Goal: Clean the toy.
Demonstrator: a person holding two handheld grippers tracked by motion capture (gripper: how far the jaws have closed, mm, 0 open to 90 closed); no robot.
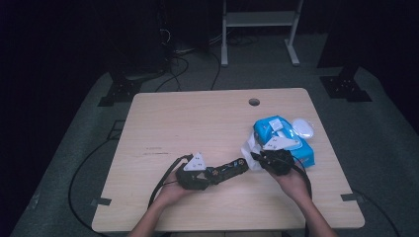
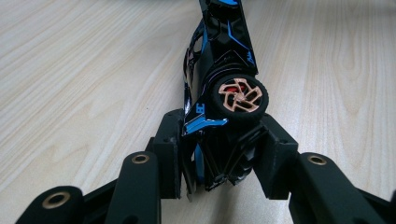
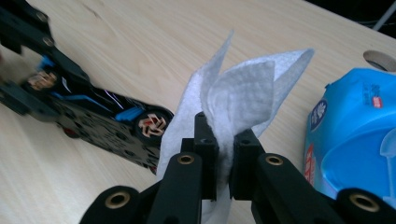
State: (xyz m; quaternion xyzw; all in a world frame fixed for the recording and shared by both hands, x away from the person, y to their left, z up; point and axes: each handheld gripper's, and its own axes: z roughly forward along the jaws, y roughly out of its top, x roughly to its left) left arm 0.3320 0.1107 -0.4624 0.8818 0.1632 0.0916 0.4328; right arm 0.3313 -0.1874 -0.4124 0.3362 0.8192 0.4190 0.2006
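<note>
- Left gripper (image 2: pixel 219 154): I have it clamped on one end of the black-and-blue toy car (image 2: pixel 219 93), jaws pressing the body from both sides just below a copper-spoked wheel (image 2: pixel 239 95). In the high view this gripper (image 1: pixel 210 175) sits low and left of centre on the table, with the car running from it out to the right.
- Right gripper (image 3: pixel 224 154): jaws closed on a white wet wipe (image 3: pixel 238 100), whose folded sheet stands up above the jaw tips and hangs below them. In the high view it (image 1: pixel 257 157) is just right of the car's free end.
- Toy car, position: lying across the wooden table (image 1: pixel 197 123), held at one end only; its far end is just beside the wipe, and I cannot tell whether they touch.
- Step in hand, as I judge it: wipe drawn and gripped, car steadied, cleaning about to begin.
- Next move calls for: bringing the wipe onto the car's bodywork and rubbing along it while the left grip keeps the car from sliding.
- Surroundings: blue wet-wipe pack (image 1: pixel 281 138) behind the right gripper, a white lid-like piece (image 1: pixel 302 128) at its far side.
</note>
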